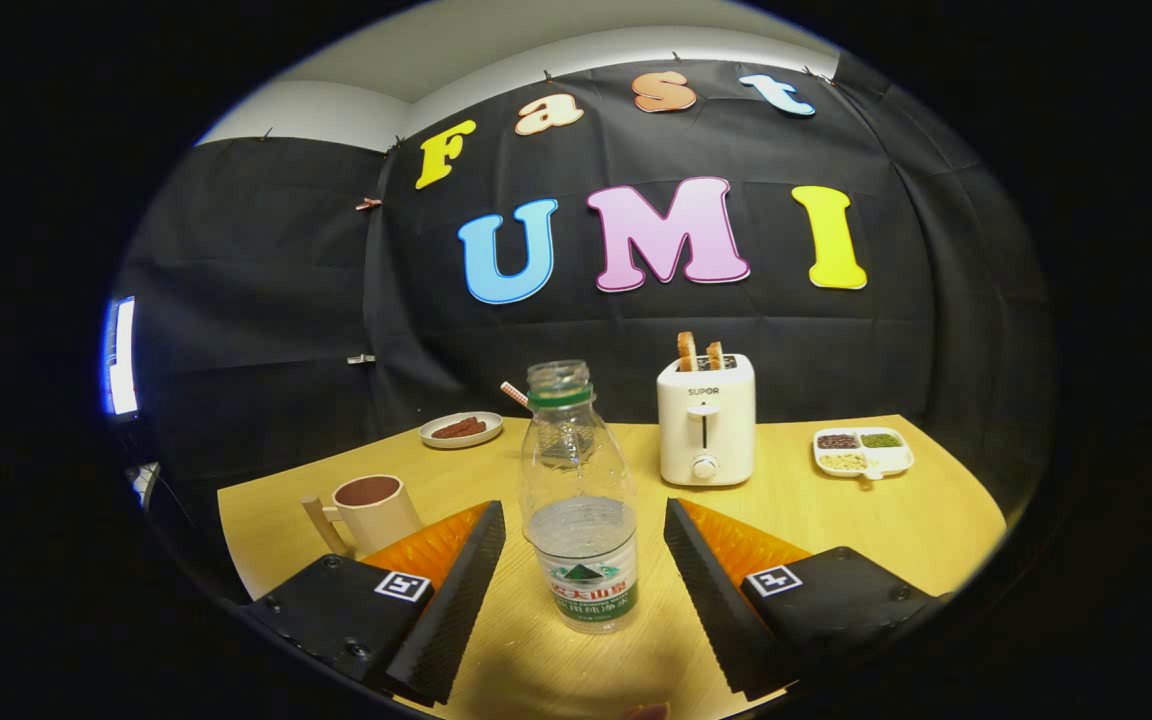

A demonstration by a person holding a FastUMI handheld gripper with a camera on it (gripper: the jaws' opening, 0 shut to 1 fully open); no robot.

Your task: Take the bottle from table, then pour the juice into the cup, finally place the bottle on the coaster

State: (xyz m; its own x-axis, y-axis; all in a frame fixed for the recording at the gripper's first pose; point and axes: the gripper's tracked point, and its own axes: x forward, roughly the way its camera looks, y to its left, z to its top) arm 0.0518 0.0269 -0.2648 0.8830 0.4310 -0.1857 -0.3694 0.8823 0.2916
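Standing uncapped and part-filled, the clear bottle (pixel 579 510) sits between released tongs (pixel 584 520).

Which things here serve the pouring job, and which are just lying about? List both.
Job: bottle, standing between the open gripper fingers; cup.
Lying about: toaster with toast; plate; divided dish.

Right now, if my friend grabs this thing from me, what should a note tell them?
Hand-held gripper: open, a finger on each side of the bottle, not touching it.
Bottle: upright on the table, cap off, partly filled with clear liquid, between the fingers.
Cup: just beyond the left finger.
Toaster stands behind the bottle; I can't pick out the coaster.
Done: lined up on the bottle.
Left: close, lift, pour into the cup, set the bottle on the coaster.
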